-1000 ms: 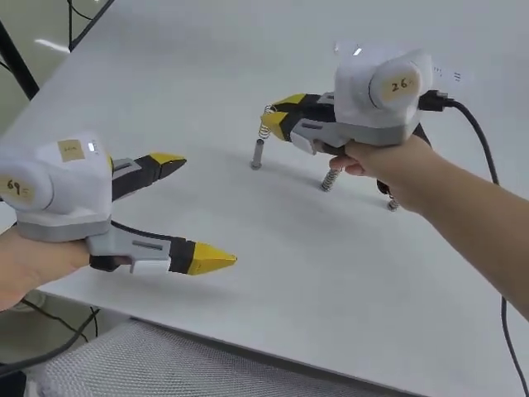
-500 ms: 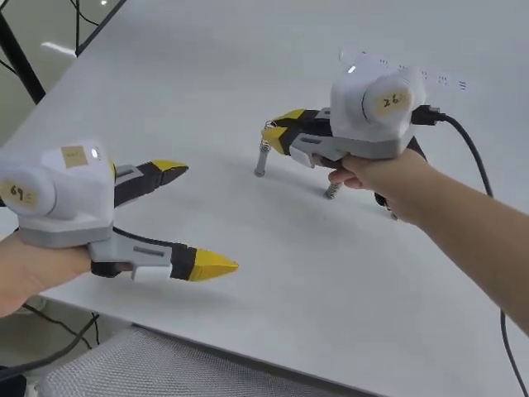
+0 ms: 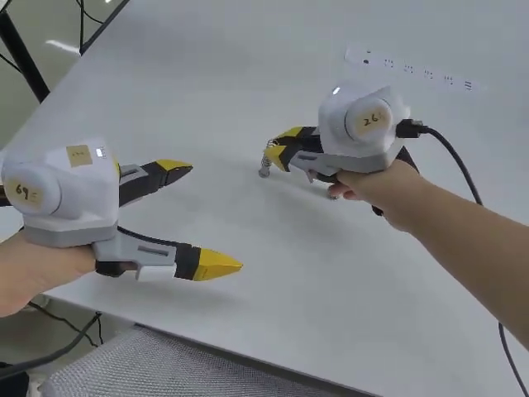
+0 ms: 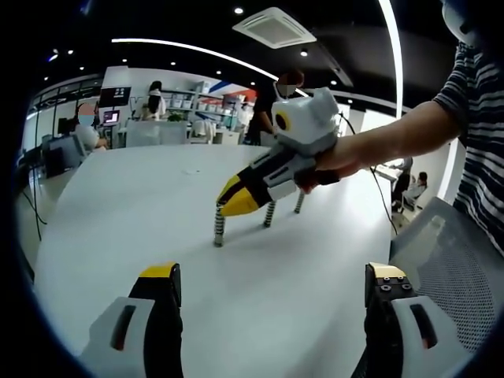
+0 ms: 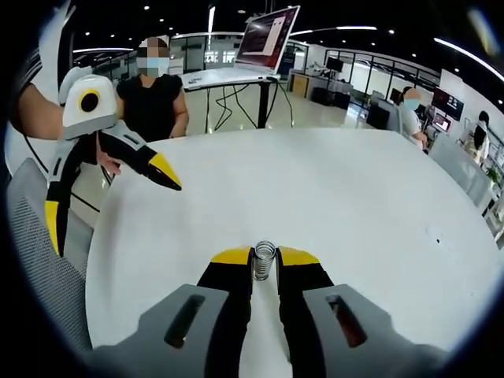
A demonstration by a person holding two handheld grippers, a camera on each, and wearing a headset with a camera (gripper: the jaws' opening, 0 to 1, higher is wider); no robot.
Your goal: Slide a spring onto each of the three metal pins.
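Three metal pins stand in a row on the white table. My right gripper [image 3: 277,154] is shut on a spring [image 5: 264,266] and holds it low over the leftmost pin [image 3: 264,170], close to the table. In the left gripper view that pin [image 4: 218,228] shows coils along its length under the yellow tips of the right gripper [image 4: 236,198]. The middle pin [image 4: 269,214] and the far pin [image 4: 299,203] also carry springs. My left gripper [image 3: 202,217] hovers open near the table's front left, holding nothing.
The white table [image 3: 207,74] is bare around the pins. A power strip [image 3: 409,68] lies at the far edge, and the right gripper's cable [image 3: 450,157] trails back over the arm. A mesh chair [image 3: 140,364] sits below the front edge.
My right gripper has come down toward the table with the spring, pushing it lower along the leftmost pin. The left gripper has stayed open in about the same place.
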